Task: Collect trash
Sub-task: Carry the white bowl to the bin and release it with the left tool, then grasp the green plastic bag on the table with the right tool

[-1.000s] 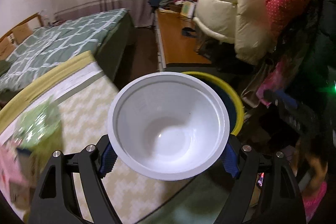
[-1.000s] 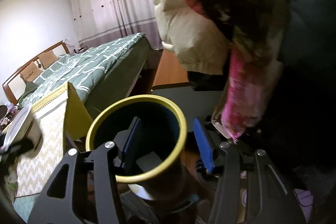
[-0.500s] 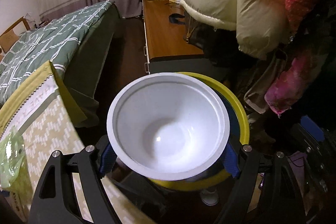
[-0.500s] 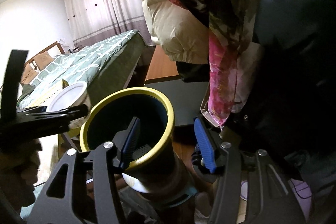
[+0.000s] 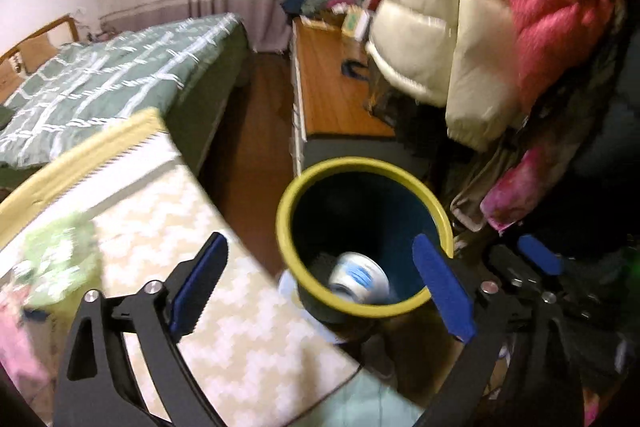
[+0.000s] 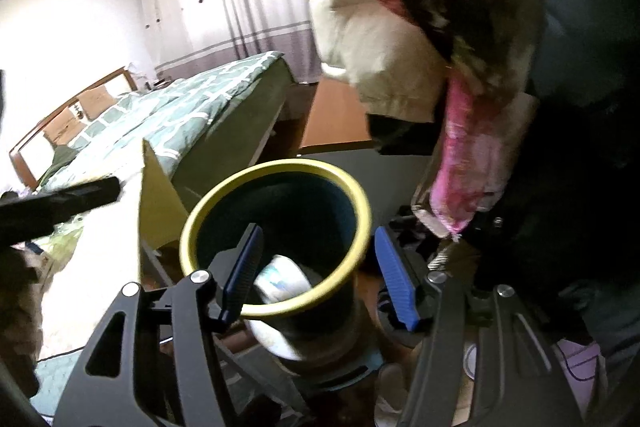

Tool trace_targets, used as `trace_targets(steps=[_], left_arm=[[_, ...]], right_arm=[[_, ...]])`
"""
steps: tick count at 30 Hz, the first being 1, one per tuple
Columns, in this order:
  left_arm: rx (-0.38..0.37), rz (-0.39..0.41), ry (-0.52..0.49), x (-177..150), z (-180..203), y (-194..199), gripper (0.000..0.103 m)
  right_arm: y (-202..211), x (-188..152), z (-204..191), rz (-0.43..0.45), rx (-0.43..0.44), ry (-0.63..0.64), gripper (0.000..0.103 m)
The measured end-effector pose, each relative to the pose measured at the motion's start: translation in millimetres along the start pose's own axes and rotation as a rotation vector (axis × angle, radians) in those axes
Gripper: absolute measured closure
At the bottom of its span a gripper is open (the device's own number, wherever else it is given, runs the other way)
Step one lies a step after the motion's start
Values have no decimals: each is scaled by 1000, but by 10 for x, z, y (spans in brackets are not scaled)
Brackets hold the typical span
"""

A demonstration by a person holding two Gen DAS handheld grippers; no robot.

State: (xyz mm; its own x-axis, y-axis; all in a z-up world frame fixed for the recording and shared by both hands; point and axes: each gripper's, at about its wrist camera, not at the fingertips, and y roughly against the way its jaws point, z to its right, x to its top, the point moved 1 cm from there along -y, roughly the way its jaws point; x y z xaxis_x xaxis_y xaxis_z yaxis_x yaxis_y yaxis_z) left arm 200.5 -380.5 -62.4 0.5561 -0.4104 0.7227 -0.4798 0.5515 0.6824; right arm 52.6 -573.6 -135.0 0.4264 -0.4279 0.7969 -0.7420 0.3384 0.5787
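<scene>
Left wrist view: the bin [image 5: 366,239] stands on the floor between the table [image 5: 224,307] at left and the hanging coats [image 5: 480,27] at right, with what appears to be a bowl [image 5: 360,277] lying tilted inside it. Behind the bin runs a low cabinet [image 5: 336,99], and left of that the bed [image 5: 108,75]. Right wrist view: the right gripper [image 6: 318,273] straddles the bin's near rim, one finger inside, one outside.

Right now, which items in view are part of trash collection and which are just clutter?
Job:
- yellow-rimmed bin
- white bowl lying inside it
- left gripper, opening, empty
- right gripper, straddling the bin's rim
- green wrapper on the table

Clutter:
- bed
- hanging jackets
- wooden cabinet
</scene>
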Motion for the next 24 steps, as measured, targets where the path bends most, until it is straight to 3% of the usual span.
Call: trace_targets(steps=[5,11,17,24], left_arm=[[92,109,70,-217,-430,749,6],[296,205,181,-664,-1053,1554,6],[491,235,285,-1176,-1597,2167,5],[573,243,397,-1606,-2141,2543,5]], right_arm=[[18,1,-302,-5,54,49,45],[44,6,-781,-8,138,129,45],[40,42,-1517,-22,269,234,45],[-23,81,-2387,-67,402,333,45]])
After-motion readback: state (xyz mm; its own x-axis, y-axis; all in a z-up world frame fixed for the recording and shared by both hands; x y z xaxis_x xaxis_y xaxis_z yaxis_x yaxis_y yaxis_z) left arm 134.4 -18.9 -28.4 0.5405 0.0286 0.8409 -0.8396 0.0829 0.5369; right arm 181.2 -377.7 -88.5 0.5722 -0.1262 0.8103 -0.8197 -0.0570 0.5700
